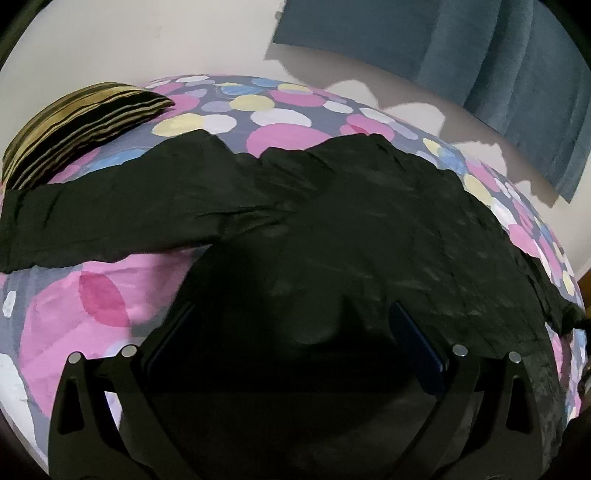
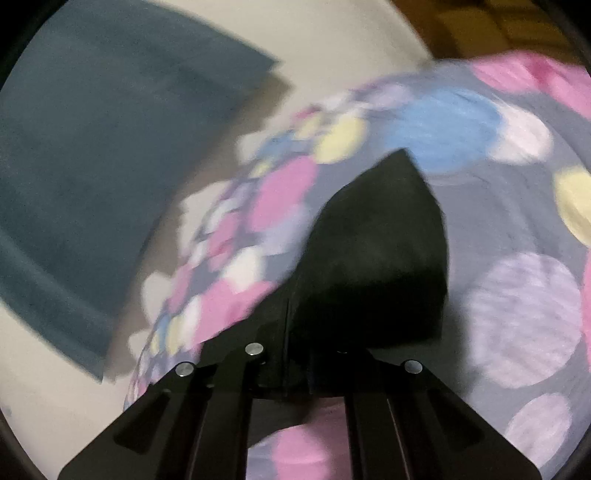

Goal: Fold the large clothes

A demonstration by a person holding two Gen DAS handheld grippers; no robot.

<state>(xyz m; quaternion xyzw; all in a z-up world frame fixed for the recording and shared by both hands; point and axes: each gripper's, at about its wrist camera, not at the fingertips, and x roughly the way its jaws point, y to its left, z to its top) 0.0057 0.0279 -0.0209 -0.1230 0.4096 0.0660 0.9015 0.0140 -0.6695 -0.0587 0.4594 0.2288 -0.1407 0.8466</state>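
Note:
A large black garment (image 1: 332,221) lies spread across a bed with a spotted sheet (image 1: 288,107); one sleeve (image 1: 92,221) stretches out to the left. My left gripper (image 1: 291,328) hovers over the near part of the garment, open, with its jaws wide apart and one blue-edged finger (image 1: 410,332) showing. In the blurred right wrist view my right gripper (image 2: 290,325) is shut on a piece of the black garment (image 2: 384,251), which rises from the fingers as a pointed flap over the sheet (image 2: 517,229).
A striped brown and yellow pillow (image 1: 74,125) rests at the bed's far left. A teal curtain (image 1: 480,59) hangs against the pale wall behind the bed; the same curtain (image 2: 92,166) appears left of the bed's edge. Brown furniture (image 2: 480,26) shows top right.

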